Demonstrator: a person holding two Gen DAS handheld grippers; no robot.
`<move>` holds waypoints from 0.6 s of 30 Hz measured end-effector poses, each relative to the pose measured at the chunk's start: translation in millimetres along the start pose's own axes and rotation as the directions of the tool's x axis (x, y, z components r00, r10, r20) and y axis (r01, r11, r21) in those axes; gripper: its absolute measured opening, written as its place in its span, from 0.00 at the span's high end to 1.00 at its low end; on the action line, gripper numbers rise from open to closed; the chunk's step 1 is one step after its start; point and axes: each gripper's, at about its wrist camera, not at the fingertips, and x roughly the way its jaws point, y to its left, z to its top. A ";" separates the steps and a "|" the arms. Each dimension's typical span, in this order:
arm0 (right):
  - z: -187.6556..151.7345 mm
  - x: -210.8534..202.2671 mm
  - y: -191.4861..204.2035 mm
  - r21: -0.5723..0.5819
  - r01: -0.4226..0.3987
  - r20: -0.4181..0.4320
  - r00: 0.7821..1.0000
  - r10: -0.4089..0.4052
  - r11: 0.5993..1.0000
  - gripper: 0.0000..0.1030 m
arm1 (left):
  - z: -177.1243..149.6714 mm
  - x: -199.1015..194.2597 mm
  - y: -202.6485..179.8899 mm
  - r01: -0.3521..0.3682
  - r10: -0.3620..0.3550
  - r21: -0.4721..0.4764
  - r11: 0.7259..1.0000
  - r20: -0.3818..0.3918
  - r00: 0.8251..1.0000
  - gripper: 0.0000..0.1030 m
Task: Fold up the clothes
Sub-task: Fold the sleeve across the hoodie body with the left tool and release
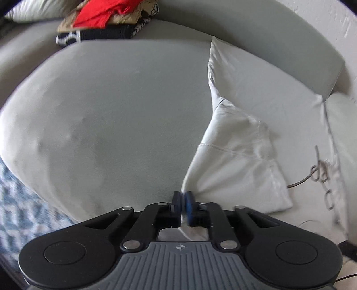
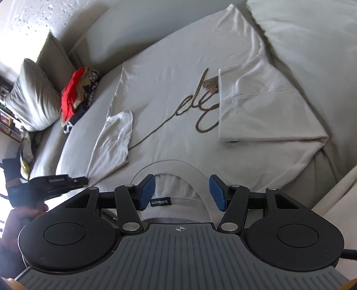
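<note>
A white T-shirt (image 2: 178, 93) with brown script lettering lies flat on the grey sofa seat (image 1: 111, 111). Its right side is folded inward over the front. My left gripper (image 1: 183, 201) is shut on the edge of the shirt's left sleeve (image 1: 234, 165); it also shows at the left of the right wrist view (image 2: 84, 179). My right gripper (image 2: 181, 193) is open and empty, its blue pads (image 2: 147, 191) hovering over the collar and its black neck label (image 2: 160, 201).
A pile of clothes with a red garment (image 1: 98, 15) on top sits at the back of the seat, also in the right wrist view (image 2: 73, 96). A grey cushion (image 2: 33, 96) leans by it. A blue patterned rug (image 1: 20, 200) lies below the sofa.
</note>
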 end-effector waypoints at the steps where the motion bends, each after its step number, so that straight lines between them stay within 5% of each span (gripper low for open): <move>1: -0.4 -6.9 -1.3 0.003 0.006 0.036 0.999 -0.006 1.000 0.42 | -2.7 -7.5 -5.9 -0.040 0.039 0.025 0.999 0.041 0.998 0.72; 3: -1.4 -22.5 -5.1 0.012 0.036 0.141 0.989 -0.037 0.999 0.55 | -9.4 -24.1 -18.2 -0.126 0.115 0.074 0.989 0.140 0.983 0.66; 5: 1.2 -31.7 -10.6 0.011 0.106 0.244 0.964 -0.106 0.994 0.77 | -15.7 -34.2 -27.9 -0.101 0.078 0.095 0.990 0.213 0.974 0.66; 6: 4.9 -29.3 -13.6 0.004 0.145 0.261 0.955 -0.141 0.989 0.80 | -17.8 -35.2 -32.3 -0.064 0.038 0.107 0.992 0.225 0.974 0.67; 11: 22.3 6.9 -32.0 -0.052 0.339 0.270 0.910 -0.314 0.939 0.79 | -26.0 -8.6 -69.5 -0.016 -0.030 0.207 0.978 0.213 0.977 0.67; 13: 24.0 21.2 -41.7 -0.081 0.427 0.274 0.878 -0.392 0.900 0.80 | -29.8 6.9 -84.6 -0.035 -0.017 0.250 0.967 0.202 0.979 0.67; 16: 22.3 36.1 -60.9 -0.101 0.592 0.194 0.800 -0.568 0.800 0.79 | -41.5 24.7 -93.1 -0.104 0.049 0.292 0.951 0.189 0.981 0.67; 18: 21.7 27.4 -69.1 -0.070 0.585 0.149 0.807 -0.571 0.808 0.85 | -46.2 21.8 -93.2 -0.121 0.059 0.316 0.941 0.198 0.978 0.67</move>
